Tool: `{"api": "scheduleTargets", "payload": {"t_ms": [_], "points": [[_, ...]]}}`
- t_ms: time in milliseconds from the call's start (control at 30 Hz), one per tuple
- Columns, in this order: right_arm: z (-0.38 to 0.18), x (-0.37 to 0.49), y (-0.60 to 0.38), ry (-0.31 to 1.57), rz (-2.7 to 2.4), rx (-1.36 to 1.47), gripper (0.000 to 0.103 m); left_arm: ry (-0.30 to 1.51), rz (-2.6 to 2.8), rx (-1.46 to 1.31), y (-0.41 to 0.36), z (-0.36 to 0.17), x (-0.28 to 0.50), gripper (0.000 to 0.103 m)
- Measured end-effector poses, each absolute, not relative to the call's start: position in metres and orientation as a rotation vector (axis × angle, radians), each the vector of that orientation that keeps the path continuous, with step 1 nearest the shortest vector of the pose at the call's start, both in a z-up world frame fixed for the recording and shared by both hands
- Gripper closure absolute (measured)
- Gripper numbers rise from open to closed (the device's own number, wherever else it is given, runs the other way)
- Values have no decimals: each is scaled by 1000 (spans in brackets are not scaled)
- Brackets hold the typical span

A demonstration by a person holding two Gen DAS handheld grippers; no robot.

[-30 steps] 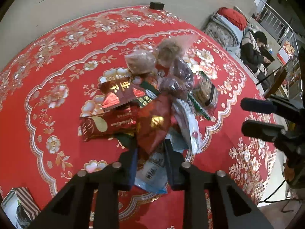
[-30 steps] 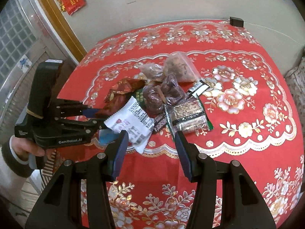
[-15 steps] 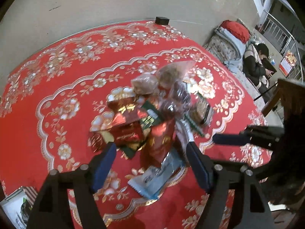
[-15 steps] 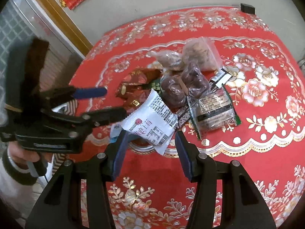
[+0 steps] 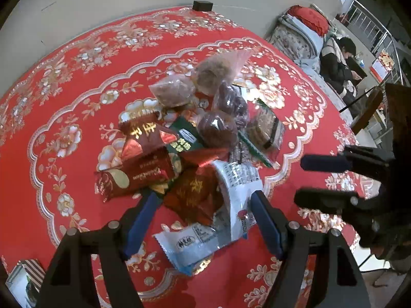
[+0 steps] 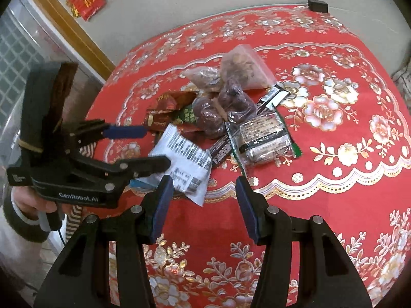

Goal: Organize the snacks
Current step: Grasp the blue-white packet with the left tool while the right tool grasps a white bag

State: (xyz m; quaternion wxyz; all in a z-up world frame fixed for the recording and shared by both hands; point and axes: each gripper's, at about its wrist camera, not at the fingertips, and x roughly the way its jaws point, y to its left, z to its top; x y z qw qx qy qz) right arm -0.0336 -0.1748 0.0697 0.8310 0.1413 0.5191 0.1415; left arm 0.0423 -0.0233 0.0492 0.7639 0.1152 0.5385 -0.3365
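Released since a second ago, the white snack packet (image 5: 231, 205) with black print lies crumpled at the pile's near edge on the red desk (image 5: 64, 102), between the left gripper (image 5: 203, 220) jaws, which opened wide; right gripper (image 6: 203, 202) jaws parted, empty

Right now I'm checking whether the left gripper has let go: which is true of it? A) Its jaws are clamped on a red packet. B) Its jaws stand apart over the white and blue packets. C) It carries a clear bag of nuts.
B: the left gripper has blue pads standing wide apart, touching neither the white packet nor the blue-edged packet lying on the tablecloth.
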Motion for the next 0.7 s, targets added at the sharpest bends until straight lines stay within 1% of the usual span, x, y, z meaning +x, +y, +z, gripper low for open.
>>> {"api": "scheduleTargets", "payload": {"t_ms": [100, 200, 367, 467, 500, 533, 700], "points": [[72, -30, -178, 1093, 287, 288, 52, 1191, -784, 227, -35, 48, 34, 27], [72, -27, -183, 1101, 288, 292, 51, 1173, -795, 297, -53, 45, 19, 28], [75, -27, -179, 1112, 365, 239, 51, 1171, -741, 217, -16, 57, 21, 28], [75, -27, -160, 1112, 454, 91, 50, 1162, -707, 233, 7, 62, 22, 27], [74, -27, -153, 1110, 485, 24, 47, 1160, -702, 238, 14, 62, 21, 27], [72, -26, -145, 1114, 521, -44, 46, 1162, -701, 247, 18, 62, 20, 27], [67, -23, -123, 1120, 699, -297, 46, 1183, -741, 332, 19, 51, 10, 27]]}}
